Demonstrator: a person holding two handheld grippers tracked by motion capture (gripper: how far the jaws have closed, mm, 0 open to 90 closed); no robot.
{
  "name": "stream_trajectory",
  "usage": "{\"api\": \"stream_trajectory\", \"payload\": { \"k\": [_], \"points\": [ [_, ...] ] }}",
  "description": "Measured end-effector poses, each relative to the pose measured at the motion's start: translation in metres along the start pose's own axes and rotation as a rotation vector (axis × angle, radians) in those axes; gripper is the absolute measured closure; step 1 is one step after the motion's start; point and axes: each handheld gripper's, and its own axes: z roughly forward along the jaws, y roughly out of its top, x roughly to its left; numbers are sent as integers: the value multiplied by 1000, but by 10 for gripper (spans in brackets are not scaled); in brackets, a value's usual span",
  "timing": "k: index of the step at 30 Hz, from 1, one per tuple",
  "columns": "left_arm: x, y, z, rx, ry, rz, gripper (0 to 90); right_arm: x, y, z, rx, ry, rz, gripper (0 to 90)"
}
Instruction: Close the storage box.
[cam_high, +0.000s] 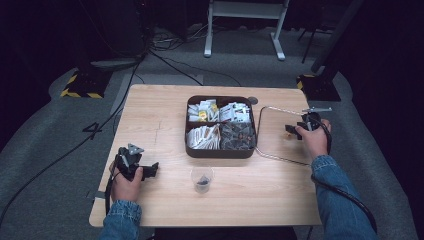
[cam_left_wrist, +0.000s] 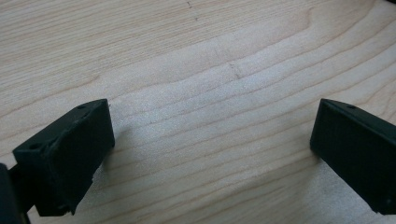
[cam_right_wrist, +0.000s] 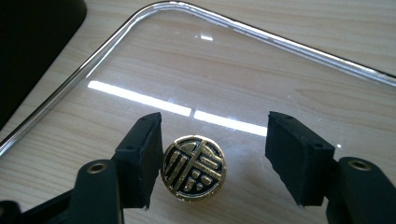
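Observation:
A clear glass lid (cam_high: 277, 135) lies flat on the wooden table, to the right of a dark compartment box (cam_high: 220, 151). Its round black-and-gold knob (cam_right_wrist: 194, 168) sits between the jaws of my right gripper (cam_right_wrist: 215, 123), which is open. The left jaw is right beside the knob and the right jaw stands well off it. In the high view my right gripper (cam_high: 291, 130) points left over the lid's right part. My left gripper (cam_high: 152, 169) rests low at the table's front left, open (cam_left_wrist: 212, 126), with bare wood between its jaws.
The box holds several packets and sachets in its compartments. A small clear cup (cam_high: 202, 179) with something dark inside stands in front of the box. Cables trail from both grippers. The table's edges (cam_high: 125, 100) drop to grey carpet.

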Motion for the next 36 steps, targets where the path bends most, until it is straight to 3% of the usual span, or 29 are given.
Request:
{"api": "stream_trajectory", "payload": {
  "k": [9,17,25,36],
  "points": [
    [0,0,0,0,1,1,1,5,-9,7,58,14,17,455],
    [0,0,0,1,1,1,1,10,-9,7,66,9,-2,578],
    [0,0,0,1,1,1,1,14,-8,7,67,-21,-43,585],
    [0,0,0,0,0,1,1,10,-5,1,62,-26,-43,587]
  ]
}}
